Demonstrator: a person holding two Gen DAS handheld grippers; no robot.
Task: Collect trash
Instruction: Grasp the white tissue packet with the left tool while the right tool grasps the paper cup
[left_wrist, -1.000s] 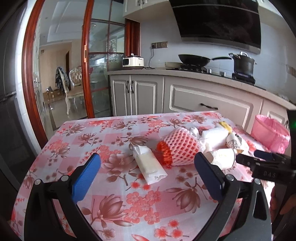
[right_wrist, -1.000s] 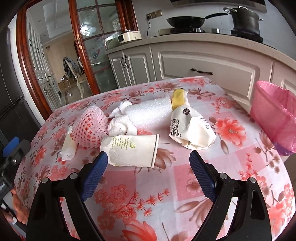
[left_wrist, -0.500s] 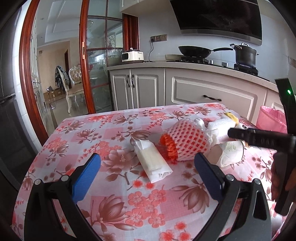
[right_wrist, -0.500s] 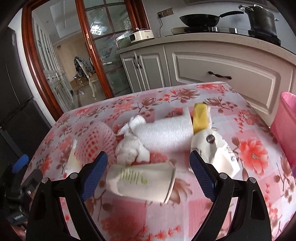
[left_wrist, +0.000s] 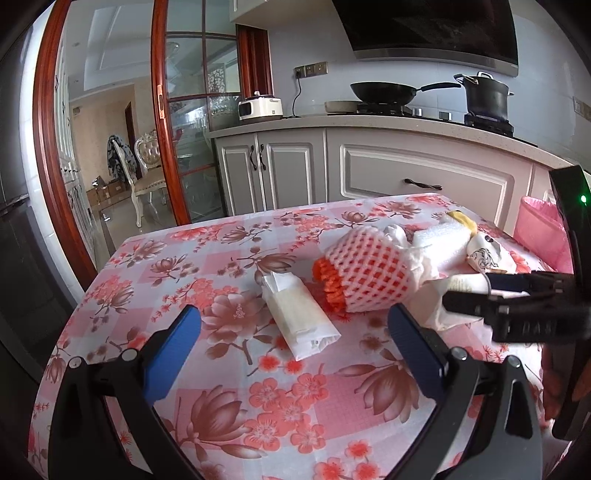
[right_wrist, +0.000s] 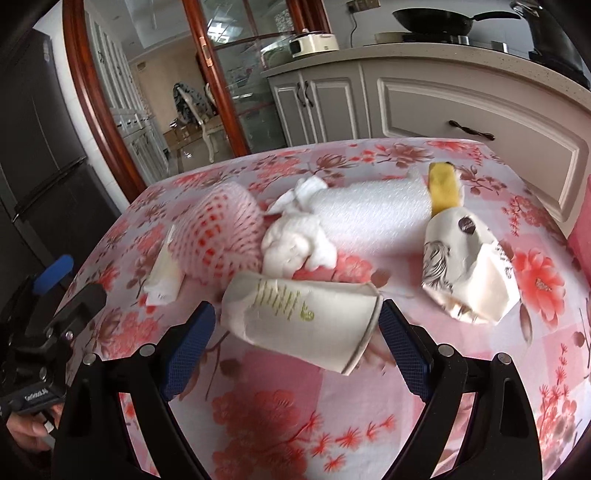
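Note:
A white paper cup (right_wrist: 299, 317) with green print lies on its side on the flowered tablecloth (right_wrist: 258, 424). My right gripper (right_wrist: 297, 310) is open, and the cup sits between its blue fingers without being squeezed. Behind the cup lie a crumpled tissue (right_wrist: 295, 243), a pink foam fruit net (right_wrist: 221, 229), a white foam roll (right_wrist: 369, 206), a yellow scrap (right_wrist: 445, 184) and a crumpled printed paper bag (right_wrist: 465, 266). My left gripper (left_wrist: 291, 317) hangs open and empty over the table, just short of a flat white wrapper (left_wrist: 299, 317) and the foam net (left_wrist: 369, 269).
A pink-lined trash bin (left_wrist: 543, 232) stands off the table's right edge, also at the right border (right_wrist: 581, 236). Kitchen cabinets (left_wrist: 424, 177) and a stove with a wok and a pot run behind the table. A glass door with a red frame (left_wrist: 162, 147) is at the left.
My right gripper has moved forward and down, so the paper cup now lies between its fingers. The left gripper has barely moved.

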